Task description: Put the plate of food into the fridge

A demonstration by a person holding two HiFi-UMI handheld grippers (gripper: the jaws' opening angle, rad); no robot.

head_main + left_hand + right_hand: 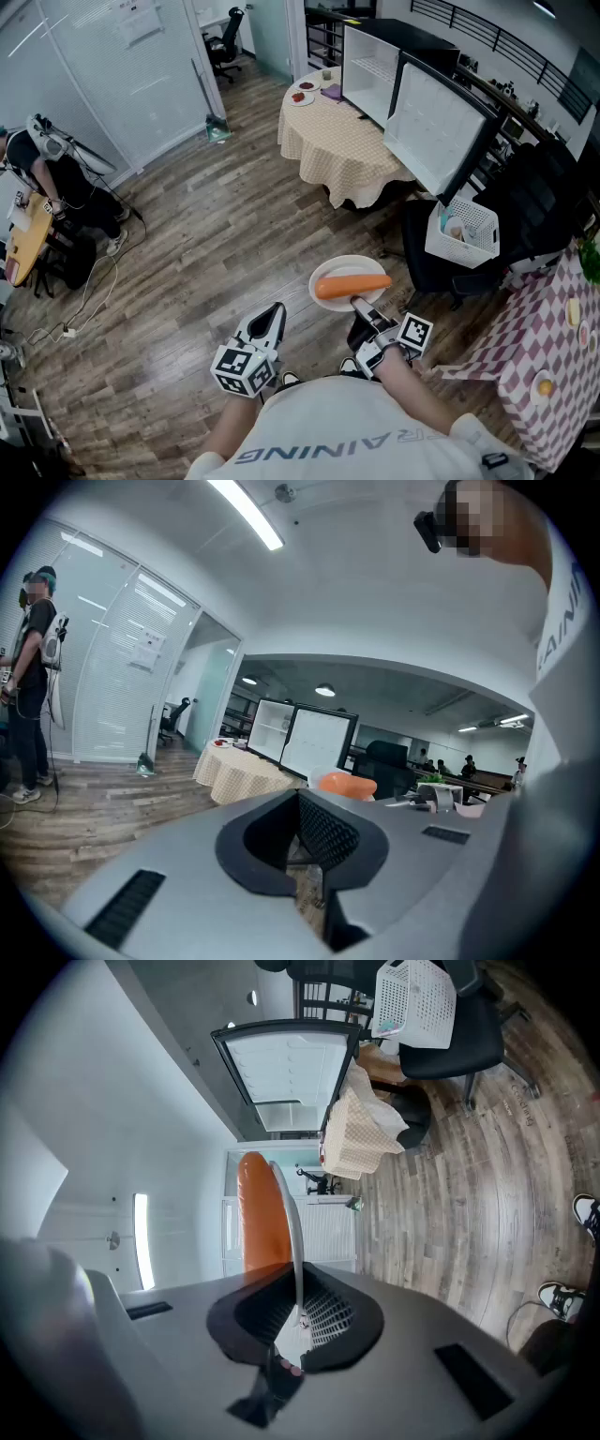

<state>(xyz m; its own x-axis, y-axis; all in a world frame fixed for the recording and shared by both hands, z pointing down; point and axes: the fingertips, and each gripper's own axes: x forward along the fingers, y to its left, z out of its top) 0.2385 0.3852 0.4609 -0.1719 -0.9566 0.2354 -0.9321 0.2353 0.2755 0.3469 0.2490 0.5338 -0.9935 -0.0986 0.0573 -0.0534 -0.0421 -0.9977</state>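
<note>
The right forearm reaches forward from the near right and holds the right gripper [357,303] about level. Its tongs are clamped on the near rim of the white plate [330,268], which the right gripper view shows edge-on between the pads [291,1232]. The left gripper [274,310] is held close to the body at the near left, tipped slightly down. Its tongs are together with nothing in them [298,799].

The plate hangs level over the wooden floor [216,234], just in front of the person. Far ahead stands a round table [342,150] with a yellow checked cloth. The fridge [375,56] sits on it with its interior showing, its door [436,127] swung open toward the near right. A black office chair [525,206] carrying a white basket [464,230] stands just beside that door. A pink checked table [548,356] is at the right, and another person [47,173] stands far left.

The orange food [352,285] lies across the plate with its long axis running left to right, the right end a little farther away.
</note>
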